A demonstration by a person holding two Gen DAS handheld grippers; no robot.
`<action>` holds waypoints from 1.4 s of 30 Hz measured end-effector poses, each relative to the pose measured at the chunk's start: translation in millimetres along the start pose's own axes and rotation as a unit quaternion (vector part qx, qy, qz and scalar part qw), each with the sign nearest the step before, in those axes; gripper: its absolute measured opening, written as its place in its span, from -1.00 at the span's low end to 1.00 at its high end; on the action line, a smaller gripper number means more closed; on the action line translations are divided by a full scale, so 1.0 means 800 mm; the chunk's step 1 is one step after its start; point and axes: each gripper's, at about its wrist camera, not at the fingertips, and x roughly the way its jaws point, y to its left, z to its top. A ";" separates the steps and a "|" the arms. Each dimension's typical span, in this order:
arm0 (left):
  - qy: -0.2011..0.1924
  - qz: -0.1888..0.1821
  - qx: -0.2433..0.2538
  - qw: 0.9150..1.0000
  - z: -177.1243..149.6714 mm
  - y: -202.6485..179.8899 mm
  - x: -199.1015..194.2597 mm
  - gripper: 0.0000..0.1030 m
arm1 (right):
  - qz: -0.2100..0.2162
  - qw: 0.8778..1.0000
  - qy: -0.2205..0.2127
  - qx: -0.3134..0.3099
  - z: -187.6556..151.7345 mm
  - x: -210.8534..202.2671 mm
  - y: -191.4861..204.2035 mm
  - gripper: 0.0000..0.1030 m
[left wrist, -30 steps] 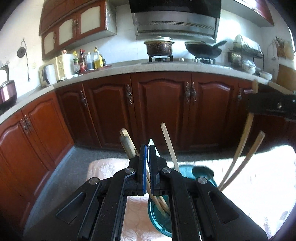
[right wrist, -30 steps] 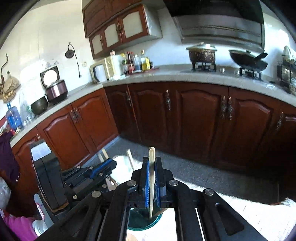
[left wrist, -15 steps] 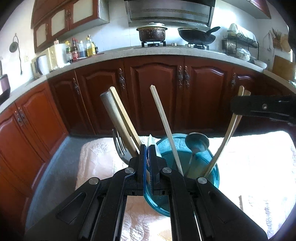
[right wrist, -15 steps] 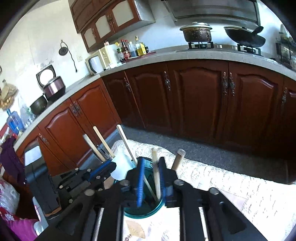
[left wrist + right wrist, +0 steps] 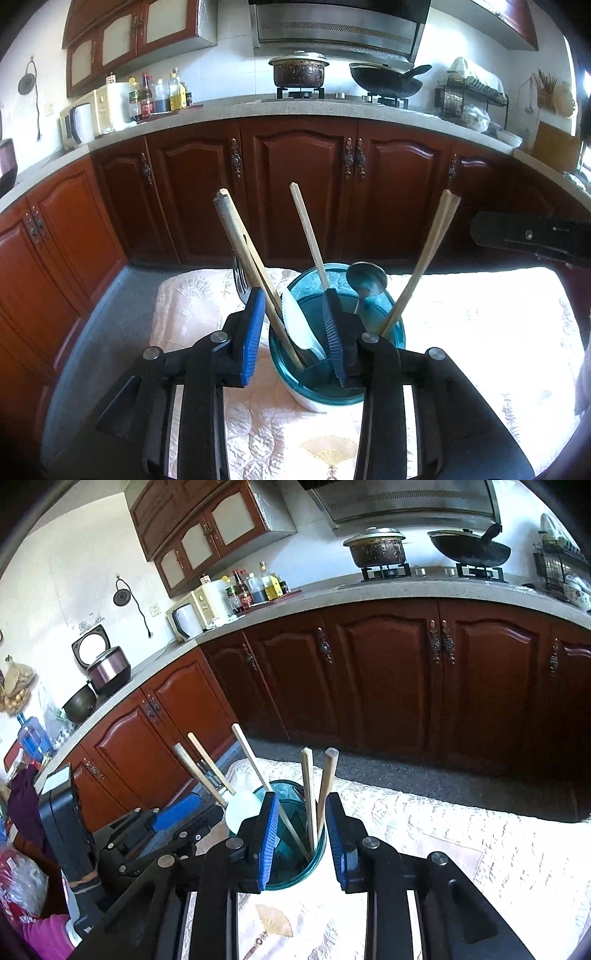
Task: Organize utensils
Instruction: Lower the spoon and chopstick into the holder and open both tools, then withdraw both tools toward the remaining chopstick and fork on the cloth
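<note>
A: Where are the utensils?

B: In the cup [image 5: 334,380], a round, see-through teal one on a pale quilted cloth [image 5: 480,332] with a fan print. Thin wooden chopsticks [image 5: 424,258] lean right, another stick [image 5: 308,236] stands near the middle, and a thicker pair [image 5: 240,243] leans left.

A: Anything metal?

B: A shiny steel spoon [image 5: 367,278], bowl up, and dark fork tines [image 5: 240,280] behind the left pair. A smooth white spoon [image 5: 297,321] lies against the near rim.

A: And the claws?

B: The left gripper [image 5: 293,328] is spread wide, its ribbed blue pads astride the white spoon without touching it. The right gripper [image 5: 301,834] is also wide, holding nothing, either side of two wooden handles [image 5: 317,786].
</note>
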 end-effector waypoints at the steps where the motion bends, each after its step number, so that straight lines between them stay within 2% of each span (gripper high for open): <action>1: 0.000 0.000 -0.001 1.000 -0.001 -0.001 -0.004 -0.34 | -0.001 1.000 0.000 -0.002 -0.003 -0.003 0.002 -0.52; 7: 0.000 0.002 0.001 1.000 -0.008 -0.005 -0.024 -0.19 | -0.006 1.000 0.003 -0.005 -0.023 -0.016 0.011 -0.50; 18: -0.009 0.000 0.006 1.000 -0.032 -0.018 -0.066 -0.05 | -0.018 1.000 0.016 0.007 -0.080 -0.045 0.009 -0.41; 25: 0.000 -0.016 0.014 1.000 -0.053 -0.039 -0.081 0.27 | -0.032 0.999 0.020 0.022 -0.110 -0.066 0.000 -0.35; 42: 0.033 -0.039 0.033 0.998 -0.088 -0.073 -0.089 0.28 | -0.068 0.995 0.058 0.034 -0.175 -0.093 -0.031 -0.32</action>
